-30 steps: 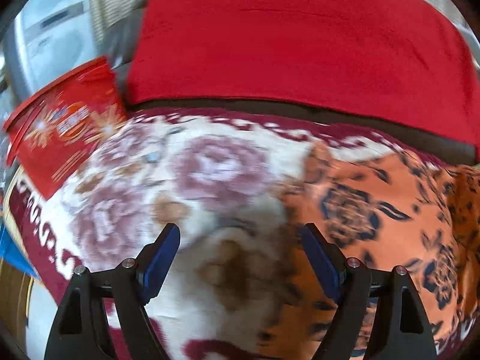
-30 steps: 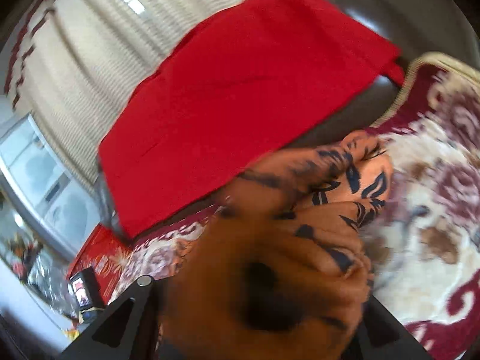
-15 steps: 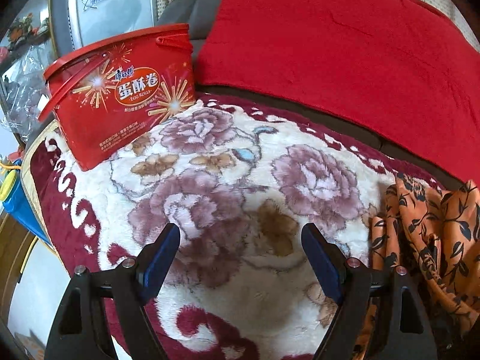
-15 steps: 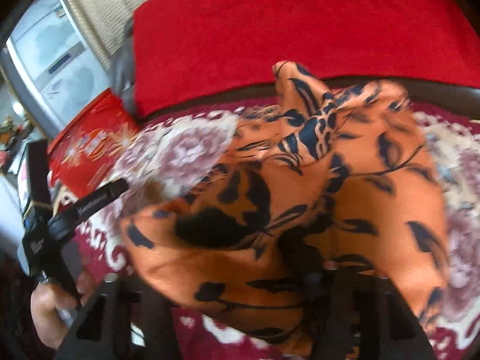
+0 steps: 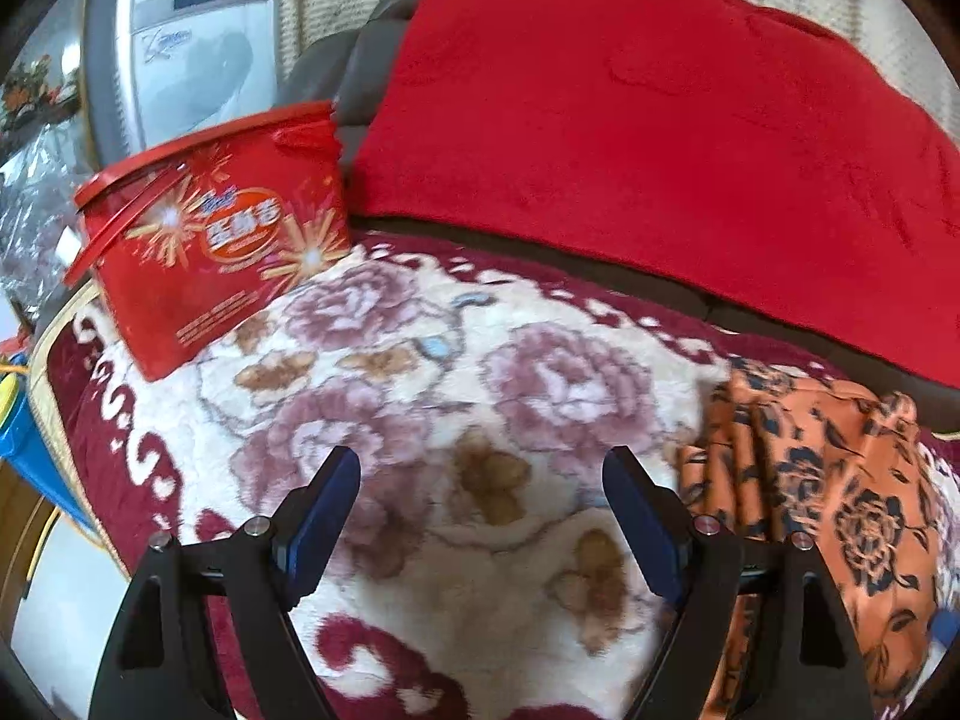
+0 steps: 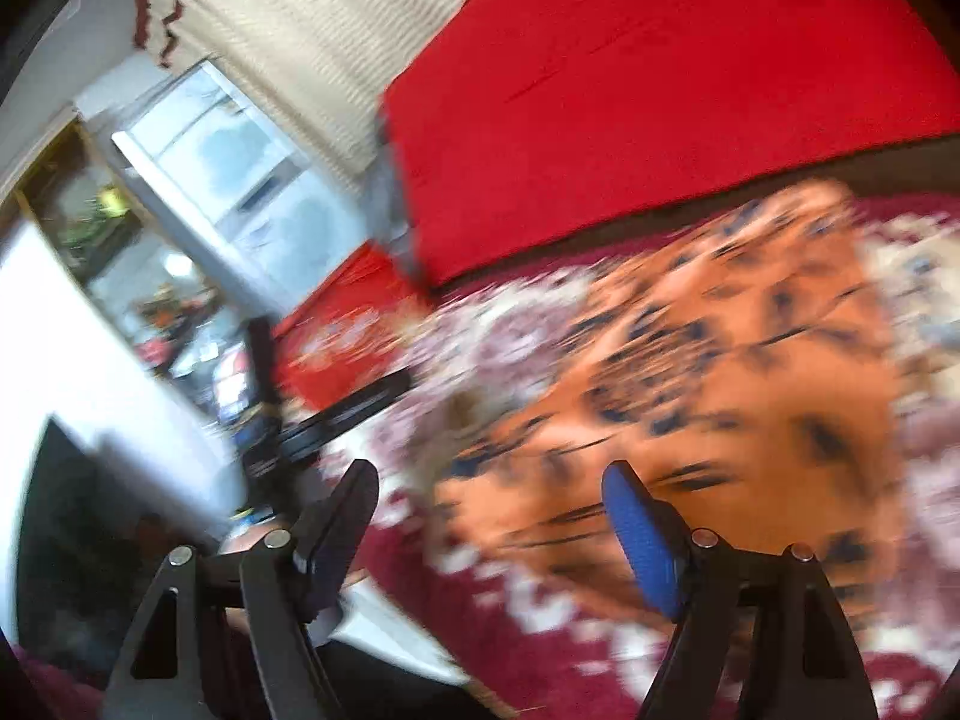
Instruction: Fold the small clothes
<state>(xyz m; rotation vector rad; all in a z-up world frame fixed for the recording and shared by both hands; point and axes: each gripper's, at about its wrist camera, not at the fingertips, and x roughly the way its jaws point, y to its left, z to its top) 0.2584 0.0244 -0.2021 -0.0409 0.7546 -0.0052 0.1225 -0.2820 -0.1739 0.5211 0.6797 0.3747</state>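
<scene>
- A red blanket is draping over the dark sofa back and filling the upper half of the left wrist view; in the right wrist view it is taking up the upper right.
- A floral plush blanket, cream with mauve roses and a maroon border, is covering the seat below it.
- A white appliance is standing at the far left, with a ribbed curtain hanging just beside it.
- An orange garment with dark flowers is lying crumpled on the floral blanket toward its right side; in the right wrist view it is lying spread out ahead of the fingers, heavily blurred.
- A red lidded tub printed with sparkle graphics is sitting tilted on the far-left corner of the floral blanket, touching the sofa back; its lid is on, so its contents cannot be seen.
- The left gripper is hovering over bare blanket with its blue-padded fingers spread wide and nothing between them; the garment is lying just beside its right finger.
- The right gripper is also standing spread apart, gripping nothing, with the garment's near edge in front of it.
</scene>
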